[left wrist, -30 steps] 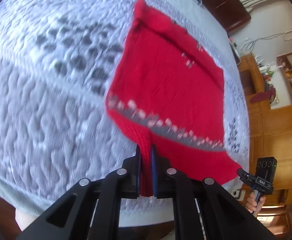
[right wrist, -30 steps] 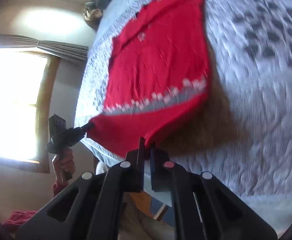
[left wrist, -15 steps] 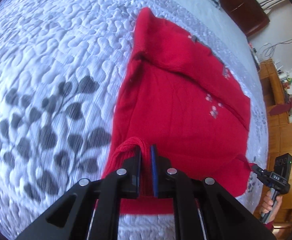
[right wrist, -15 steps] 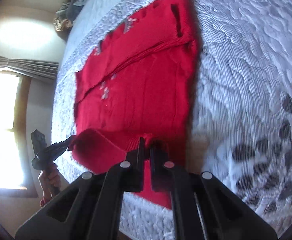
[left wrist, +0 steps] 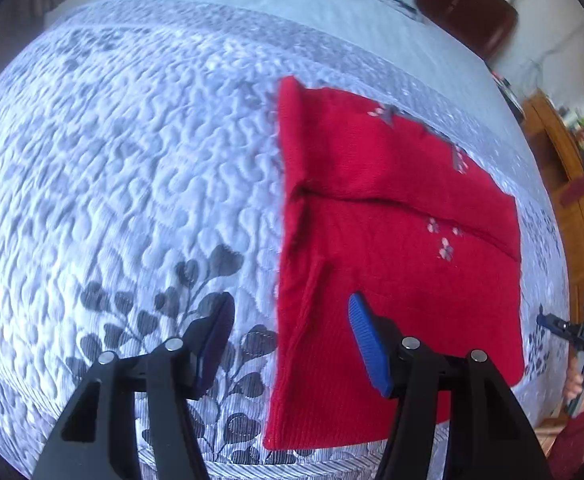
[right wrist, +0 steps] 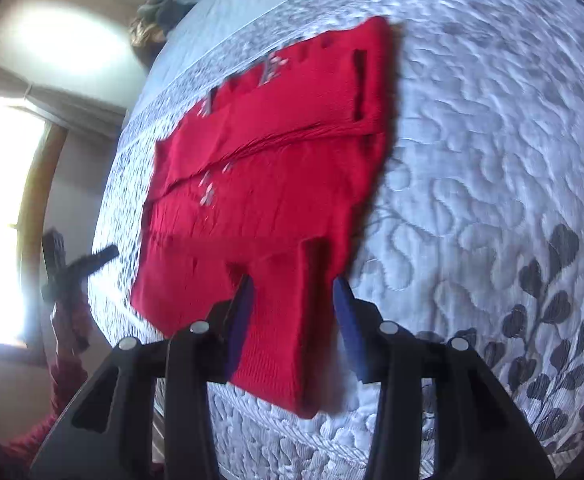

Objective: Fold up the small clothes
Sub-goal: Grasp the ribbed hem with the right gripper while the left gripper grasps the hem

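I am at the end of a fold: the red knit sweater [left wrist: 391, 248] lies flat on the bed's quilted bedspread [left wrist: 132, 184], its lower part laid up over the body so that a doubled ribbed edge faces me. In the left wrist view the left gripper [left wrist: 292, 340] stands with its fingers [left wrist: 367, 344] spread apart; one hangs over the grey leaf print of the bedspread, the other over the sweater's near corner, and nothing is pinched between them. Its jaws have just been opening, and the cloth has dropped clear of them. In the right wrist view the right gripper [right wrist: 293, 312] is likewise released, its jaws also just opening; a strip of the folded hem sits between its fingers [right wrist: 242, 312], but the pads do not press on it as far as I can tell through the blur.

So I judge the hem-to-shoulder fold as placed and let go. The left gripper also shows at the far edge of the right wrist view, held in a hand with a red sleeve [right wrist: 64, 344].

Next I would lift both grippers back off the cloth without dragging the loose top layer, then check that the edges line up. The sleeve fold near the collar looks a little bunched, so a smoothing pass or a second fold across the width seems the sensible move.
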### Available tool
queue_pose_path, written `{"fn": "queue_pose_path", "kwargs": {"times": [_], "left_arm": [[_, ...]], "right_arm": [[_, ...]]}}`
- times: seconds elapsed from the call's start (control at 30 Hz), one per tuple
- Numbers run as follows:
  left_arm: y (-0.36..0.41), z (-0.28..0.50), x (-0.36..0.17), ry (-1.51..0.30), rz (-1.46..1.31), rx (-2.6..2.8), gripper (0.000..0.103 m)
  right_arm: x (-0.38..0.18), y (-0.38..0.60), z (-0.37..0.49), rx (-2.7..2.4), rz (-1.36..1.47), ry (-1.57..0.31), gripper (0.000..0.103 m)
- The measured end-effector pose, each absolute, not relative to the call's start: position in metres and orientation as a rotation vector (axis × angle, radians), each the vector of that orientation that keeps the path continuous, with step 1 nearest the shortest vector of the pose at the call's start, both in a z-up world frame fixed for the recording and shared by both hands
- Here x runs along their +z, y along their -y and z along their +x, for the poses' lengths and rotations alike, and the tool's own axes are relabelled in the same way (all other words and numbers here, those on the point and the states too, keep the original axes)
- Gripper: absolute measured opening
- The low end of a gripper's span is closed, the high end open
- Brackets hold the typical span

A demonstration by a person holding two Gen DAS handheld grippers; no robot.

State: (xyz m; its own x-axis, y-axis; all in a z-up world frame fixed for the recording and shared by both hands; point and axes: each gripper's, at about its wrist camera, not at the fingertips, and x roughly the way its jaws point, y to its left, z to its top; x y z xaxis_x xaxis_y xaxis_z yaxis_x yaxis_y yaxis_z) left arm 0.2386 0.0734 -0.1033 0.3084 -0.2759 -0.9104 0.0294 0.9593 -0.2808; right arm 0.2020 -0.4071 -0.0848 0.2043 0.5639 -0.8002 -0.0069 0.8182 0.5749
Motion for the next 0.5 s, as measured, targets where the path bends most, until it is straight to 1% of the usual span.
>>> {"fn": "queue_pose_path", "kwargs": {"times": [0.13, 0.27, 0.5], "left_arm": [[-0.050, 0.244, -0.108, -1.256, -0.112, -0.235, 0.060], [-0.043, 0.253, -0.117, -1.275, -0.098, -0.271, 0.060], [-0.039, 0.269, -0.127, -1.299, -0.056, -0.295, 0.060]], "right_arm": [[-0.091, 0.382, 0.210, 0.458, 0.433, -1.365, 0.042], [-0.109, 0.371, 0.222, 0.467, 0.433, -1.425, 0.041], [-0.123, 0.367, 0.233, 0.452, 0.406, -1.451, 0.041]]}}
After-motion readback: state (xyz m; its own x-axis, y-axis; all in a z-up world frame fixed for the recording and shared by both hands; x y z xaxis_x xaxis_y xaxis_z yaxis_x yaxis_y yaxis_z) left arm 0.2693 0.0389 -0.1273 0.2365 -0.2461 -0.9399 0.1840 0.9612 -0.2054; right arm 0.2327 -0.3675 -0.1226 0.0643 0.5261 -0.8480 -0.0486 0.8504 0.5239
